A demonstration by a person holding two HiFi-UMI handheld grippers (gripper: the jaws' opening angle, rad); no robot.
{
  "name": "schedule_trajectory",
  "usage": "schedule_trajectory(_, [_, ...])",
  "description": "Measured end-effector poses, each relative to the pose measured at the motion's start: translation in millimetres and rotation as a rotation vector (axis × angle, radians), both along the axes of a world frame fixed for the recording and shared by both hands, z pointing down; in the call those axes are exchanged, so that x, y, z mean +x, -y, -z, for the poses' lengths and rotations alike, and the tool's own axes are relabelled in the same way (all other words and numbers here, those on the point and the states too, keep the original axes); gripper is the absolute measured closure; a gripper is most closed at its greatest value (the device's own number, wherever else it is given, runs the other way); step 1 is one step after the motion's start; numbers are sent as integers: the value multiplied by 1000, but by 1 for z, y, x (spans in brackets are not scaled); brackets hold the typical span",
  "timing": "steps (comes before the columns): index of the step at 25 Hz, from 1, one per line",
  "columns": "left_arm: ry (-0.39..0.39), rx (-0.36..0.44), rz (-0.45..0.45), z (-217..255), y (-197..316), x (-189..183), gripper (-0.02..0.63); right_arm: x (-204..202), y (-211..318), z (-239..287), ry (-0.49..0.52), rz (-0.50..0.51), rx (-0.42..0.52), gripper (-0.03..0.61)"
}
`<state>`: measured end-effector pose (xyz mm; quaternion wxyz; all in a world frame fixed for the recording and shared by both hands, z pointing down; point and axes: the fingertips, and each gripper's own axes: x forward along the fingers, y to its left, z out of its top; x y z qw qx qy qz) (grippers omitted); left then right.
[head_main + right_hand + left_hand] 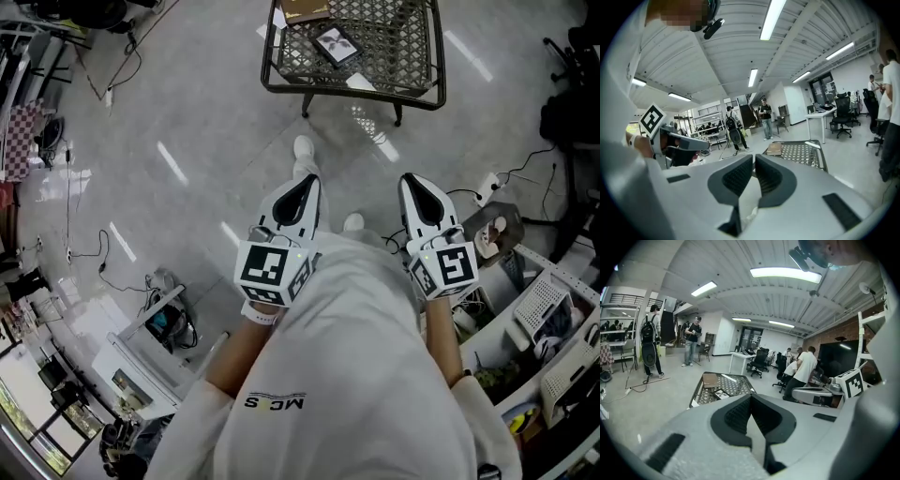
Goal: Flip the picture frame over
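The picture frame point(335, 44) is small, dark-edged and holds a black-and-white photo. It lies flat on a black metal mesh table point(352, 90) ahead of me, and in the left gripper view the frame point(721, 393) shows on the table's near part. My left gripper point(303, 185) and right gripper point(415, 184) are held side by side in front of my body, well short of the table and above the floor. Both have their jaws together with nothing between them, as the left gripper point(751, 398) and the right gripper point(754, 160) show in their own views.
A brown cardboard box point(305, 9) lies at the table's far end. White shelving with clutter point(548, 323) stands at my right, and cables point(103, 262) and gear point(169, 319) lie on the floor at my left. People point(693, 341) stand and sit further off, near desks and chairs.
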<state>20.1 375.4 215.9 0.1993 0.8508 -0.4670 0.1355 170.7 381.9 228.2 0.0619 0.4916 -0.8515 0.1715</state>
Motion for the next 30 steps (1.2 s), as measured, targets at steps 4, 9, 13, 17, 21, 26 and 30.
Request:
schedule_trajectory(4, [-36, -10, 29, -8, 61, -25, 592, -28, 57, -4, -7, 28, -27, 561])
schedule_trajectory(9, [-54, -9, 37, 0, 153, -66, 592, -73, 148, -1, -18, 37, -73, 561])
schedule_trajectory(13, [-68, -9, 27, 9, 219, -103, 592, -112, 222, 6, -34, 33, -84, 561])
schedule_trajectory(17, [-81, -14, 26, 11, 275, -138, 592, -136, 285, 15, -60, 18, -74, 561])
schedule_trajectory(21, [-80, -26, 18, 9, 314, -153, 592, -143, 326, 19, -85, 8, -64, 561])
schedule_trajectory(26, [-85, -56, 18, 4, 341, -147, 592, -140, 356, 9, -125, 35, -91, 561])
schedule_trajectory(30, [-67, -75, 12, -5, 350, -134, 592, -135, 370, -8, -136, 43, -125, 560])
